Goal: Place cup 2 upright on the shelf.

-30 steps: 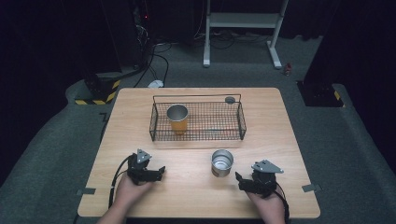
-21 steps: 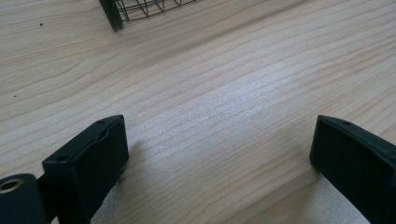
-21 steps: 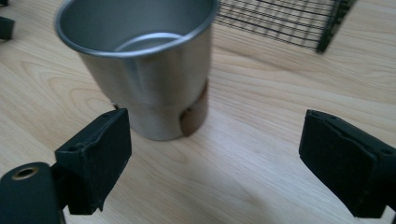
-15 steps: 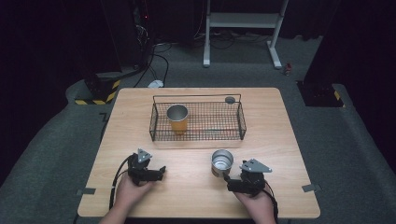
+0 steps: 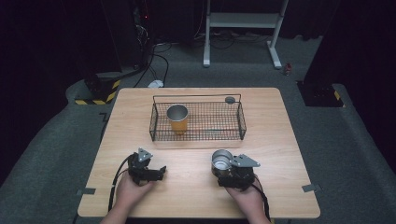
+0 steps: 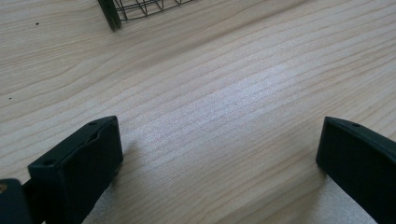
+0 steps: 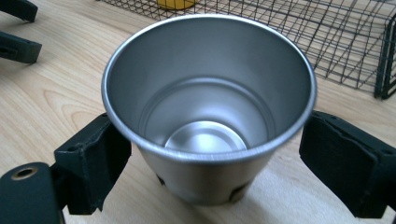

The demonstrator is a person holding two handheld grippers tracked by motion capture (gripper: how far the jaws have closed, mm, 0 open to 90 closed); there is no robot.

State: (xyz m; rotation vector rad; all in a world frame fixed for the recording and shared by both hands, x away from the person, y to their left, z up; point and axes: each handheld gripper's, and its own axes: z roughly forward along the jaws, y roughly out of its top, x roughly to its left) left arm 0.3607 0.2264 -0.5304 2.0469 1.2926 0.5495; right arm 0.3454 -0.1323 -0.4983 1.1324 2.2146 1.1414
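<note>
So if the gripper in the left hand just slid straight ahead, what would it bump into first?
Probably nothing soon: the left gripper has only bare table between its open jaws. A corner of the wire basket sits off to one side of that line, though depth is hard to judge.

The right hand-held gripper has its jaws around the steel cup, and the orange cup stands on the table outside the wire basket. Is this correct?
Not quite. The orange cup stands inside the wire basket, as the high view shows. The right hand-held gripper does have its jaws around the steel cup.
</note>
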